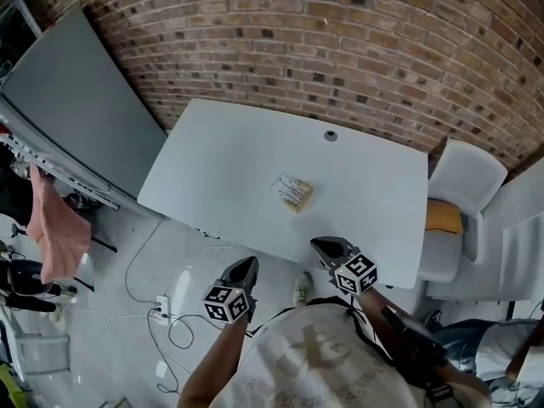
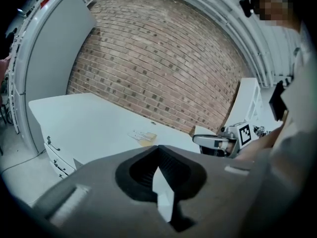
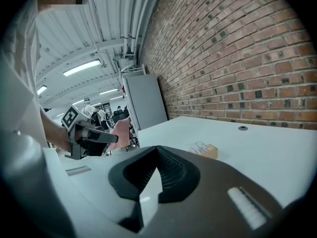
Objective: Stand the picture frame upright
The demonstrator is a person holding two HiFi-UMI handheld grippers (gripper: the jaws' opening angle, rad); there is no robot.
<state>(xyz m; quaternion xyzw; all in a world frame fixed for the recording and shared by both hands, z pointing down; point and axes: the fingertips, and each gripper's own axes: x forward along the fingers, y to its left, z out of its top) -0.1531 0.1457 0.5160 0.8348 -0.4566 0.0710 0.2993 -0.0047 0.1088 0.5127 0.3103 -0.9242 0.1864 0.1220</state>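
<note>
I held left tongs (image 1: 247, 264) and right tongs (image 1: 320, 246) closed, empty — short of the flat-lying picture frame (image 1: 295, 193), right nearer.

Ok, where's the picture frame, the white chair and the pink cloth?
picture frame (image 1: 295, 193), head view, middle of its upward face.
white chair (image 1: 466, 175), head view, its backrest.
pink cloth (image 1: 58, 228), head view, middle of the hanging part.
</note>
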